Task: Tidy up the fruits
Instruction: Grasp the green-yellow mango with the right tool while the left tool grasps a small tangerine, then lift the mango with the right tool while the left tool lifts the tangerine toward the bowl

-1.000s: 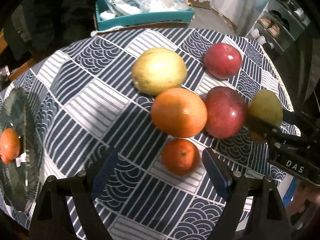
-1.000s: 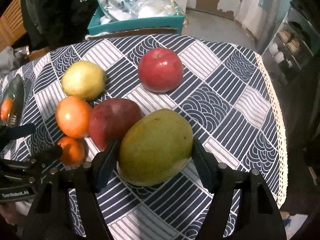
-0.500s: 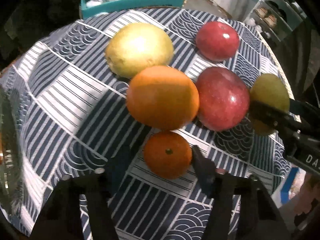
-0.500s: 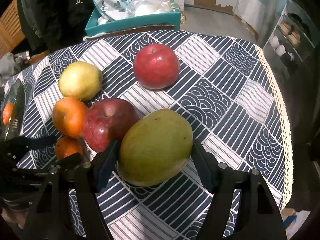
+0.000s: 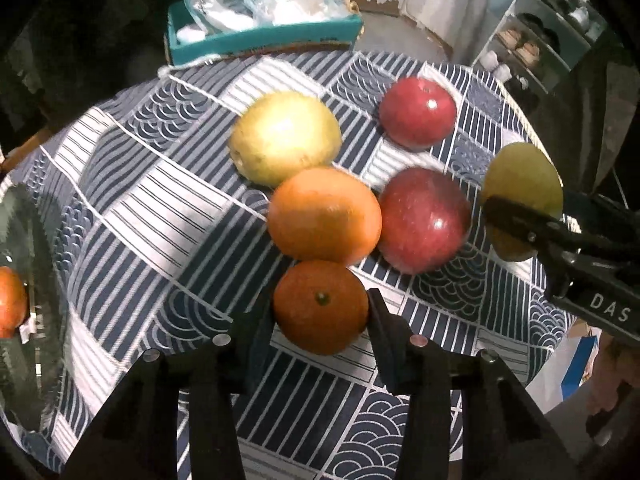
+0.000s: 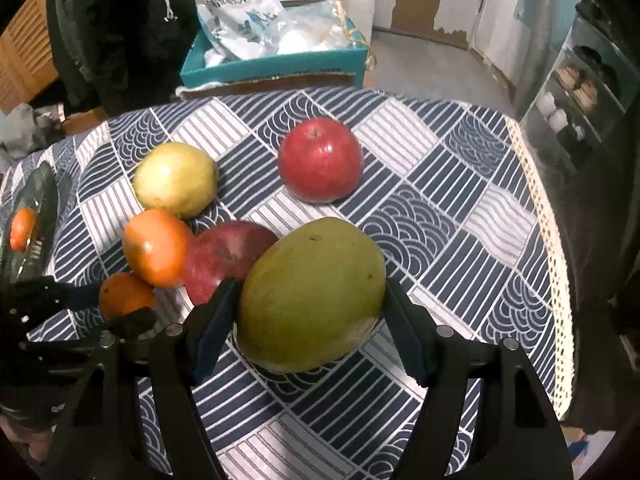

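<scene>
My left gripper [image 5: 320,316] is shut on a small tangerine [image 5: 320,306] on the patterned tablecloth [image 5: 132,216]. Behind the tangerine sit a large orange [image 5: 324,216], a dark red apple [image 5: 424,220], a yellow pear [image 5: 286,138] and a second red apple [image 5: 418,114]. My right gripper [image 6: 310,312] is shut on a green mango [image 6: 312,294], which also shows at the right of the left wrist view [image 5: 520,184]. A dark glass plate [image 5: 28,280] at the left edge holds another tangerine [image 5: 10,308].
A teal box [image 6: 276,66] with plastic bags stands beyond the table's far edge. The table's lace-trimmed right edge [image 6: 548,240] drops off beside a shelf unit [image 6: 580,92]. A dark garment [image 6: 108,32] hangs at the back left.
My left gripper moved forward around the small tangerine and closed on it. My right gripper stayed shut on the mango, hardly moving.
</scene>
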